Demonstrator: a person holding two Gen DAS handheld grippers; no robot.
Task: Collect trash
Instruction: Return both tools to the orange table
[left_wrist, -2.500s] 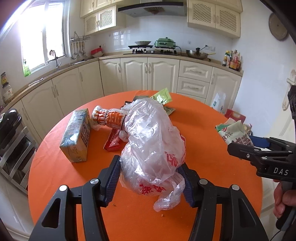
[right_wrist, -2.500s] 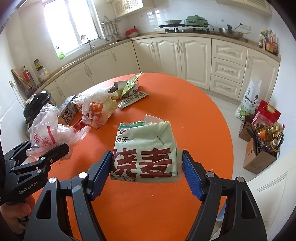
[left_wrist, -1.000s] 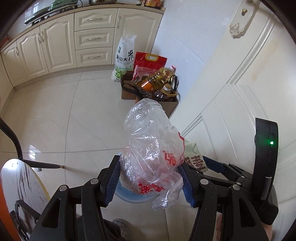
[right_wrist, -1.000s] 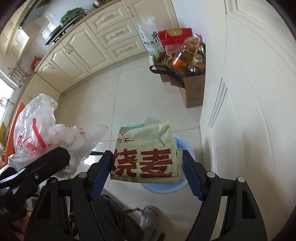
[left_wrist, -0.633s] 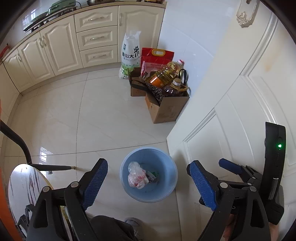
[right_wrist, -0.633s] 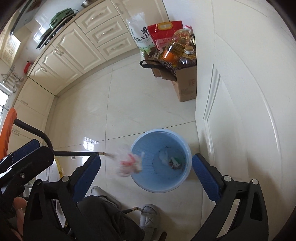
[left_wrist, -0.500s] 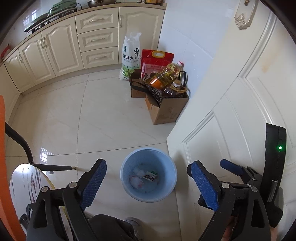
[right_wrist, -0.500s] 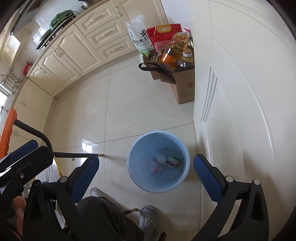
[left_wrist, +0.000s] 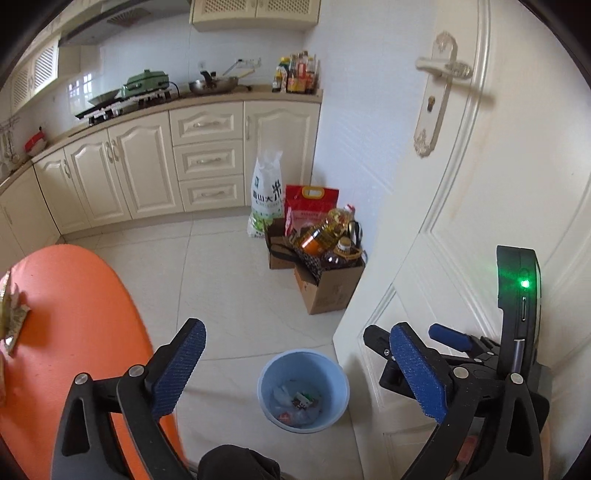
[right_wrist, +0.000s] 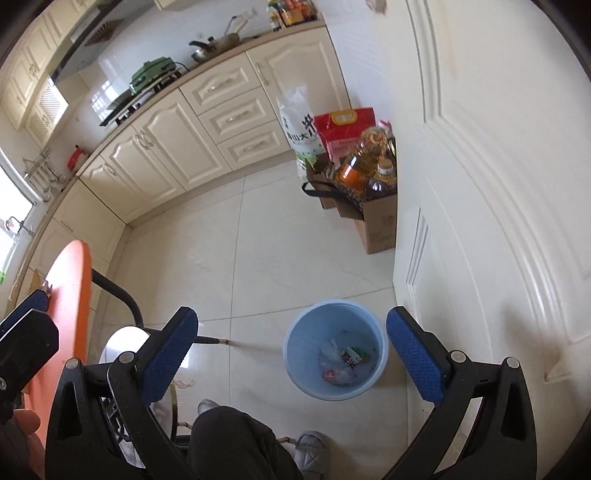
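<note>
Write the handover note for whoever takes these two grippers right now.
Left gripper: jaws opening, nothing between them.
Right gripper: jaws wide open, empty, above the bin.
Blue bin: on the floor beside the white door; a clear plastic bag and a green packet lie inside.
Done: that trash is in the bin.
Left: a wrapper shows at the far edge of the orange table; the rest of the table is out of view, so check it for more.
</note>
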